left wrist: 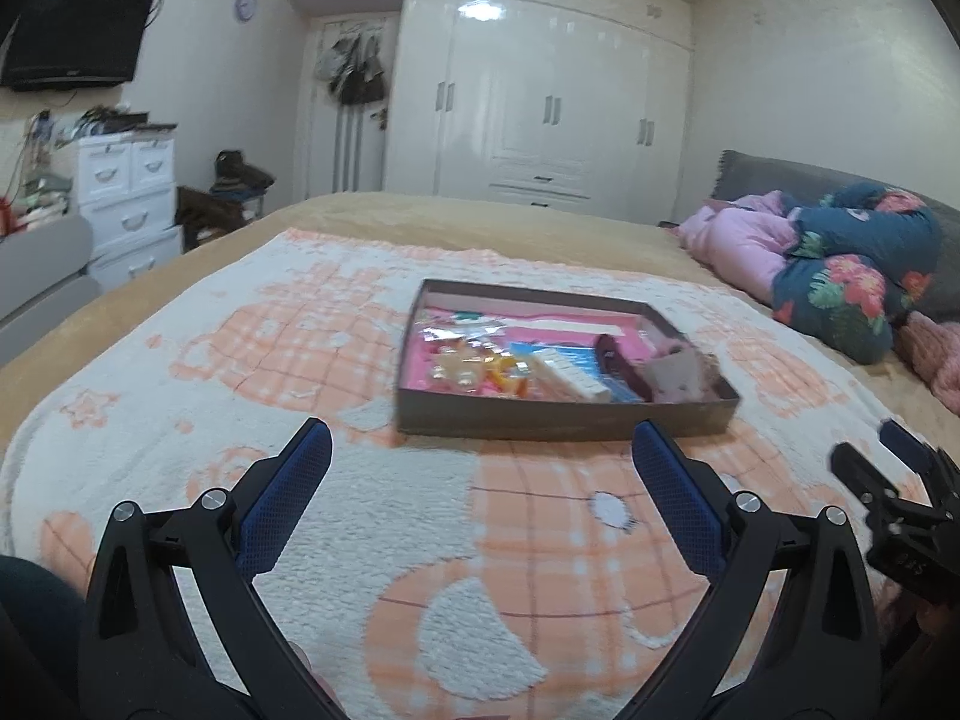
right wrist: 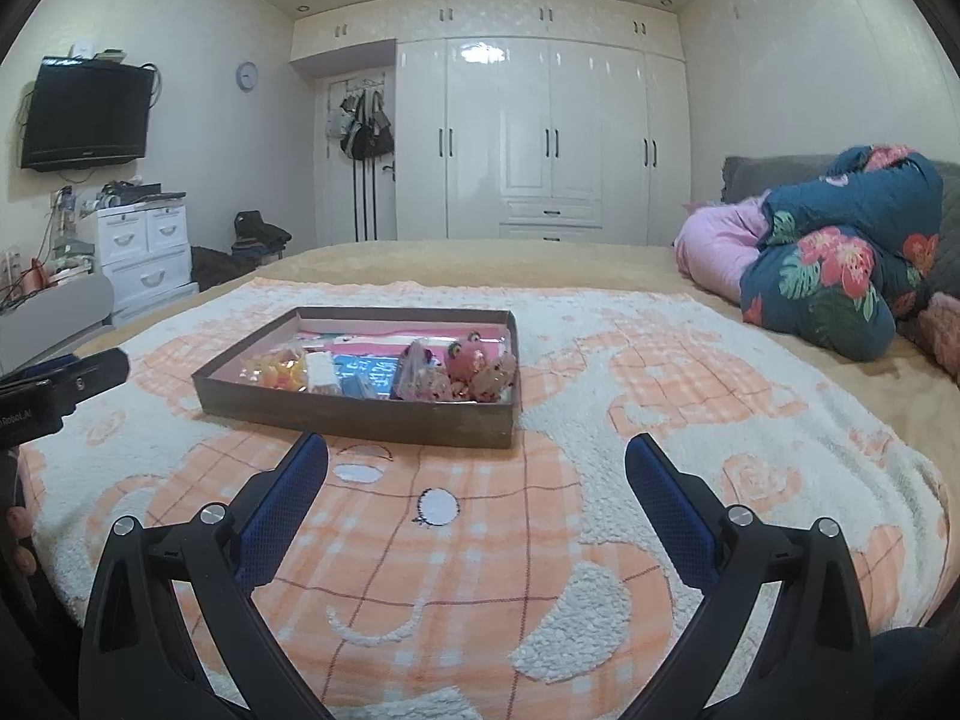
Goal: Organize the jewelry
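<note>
A shallow brown box with a pink lining lies on the bed blanket; it also shows in the right wrist view. It holds several small bags of jewelry, yellow-orange pieces, a white piece and a blue card. My left gripper is open and empty, just short of the box's near wall. My right gripper is open and empty, near the box's near right corner. The right gripper also shows at the right edge of the left wrist view.
A cream and orange plaid blanket covers the bed. Pink and floral bedding is piled at the right. White wardrobes stand behind, and a TV and white drawers are at the left.
</note>
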Demonstrator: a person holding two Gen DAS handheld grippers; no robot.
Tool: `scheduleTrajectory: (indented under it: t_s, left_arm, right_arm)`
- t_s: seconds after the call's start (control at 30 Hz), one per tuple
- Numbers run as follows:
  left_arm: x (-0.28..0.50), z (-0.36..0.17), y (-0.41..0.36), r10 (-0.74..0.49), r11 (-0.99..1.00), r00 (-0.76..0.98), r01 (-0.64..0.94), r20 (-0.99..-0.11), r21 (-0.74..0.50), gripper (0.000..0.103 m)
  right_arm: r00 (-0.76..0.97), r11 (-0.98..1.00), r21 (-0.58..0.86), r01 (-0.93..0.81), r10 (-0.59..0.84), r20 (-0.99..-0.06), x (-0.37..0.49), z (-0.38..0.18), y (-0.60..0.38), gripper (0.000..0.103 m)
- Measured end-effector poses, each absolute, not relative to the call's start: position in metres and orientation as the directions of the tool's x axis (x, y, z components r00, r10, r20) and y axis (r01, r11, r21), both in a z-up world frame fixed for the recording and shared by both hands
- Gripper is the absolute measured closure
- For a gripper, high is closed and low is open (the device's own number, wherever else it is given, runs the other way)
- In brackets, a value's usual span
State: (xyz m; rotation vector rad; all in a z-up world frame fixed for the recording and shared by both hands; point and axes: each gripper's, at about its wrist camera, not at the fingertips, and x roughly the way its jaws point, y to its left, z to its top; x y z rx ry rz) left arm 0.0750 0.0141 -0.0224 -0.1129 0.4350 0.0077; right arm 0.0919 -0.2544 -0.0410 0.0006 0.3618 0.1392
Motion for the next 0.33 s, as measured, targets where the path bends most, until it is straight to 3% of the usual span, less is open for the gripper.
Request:
scheduleTrajectory:
  t_s: [0.2, 0.33]
  left_arm:
    - [0.130, -0.027, 0.072, 0.081, 0.966, 0.831, -0.201, -0.551, -0.161, 0.011]
    - [0.193, -0.042, 0.135, 0.193, 0.926, 0.718, -0.359, -0.669, -0.118, 0.011]
  right_arm:
    - [0.881, 0.996, 0.063, 0.069, -0.031, -0.471, 0.164, -0.036, -0.312, 0.006]
    - [0.774, 0.979, -0.024, 0.202, -0.175, -0.609, 0.252, -0.043, -0.367, 0.006]
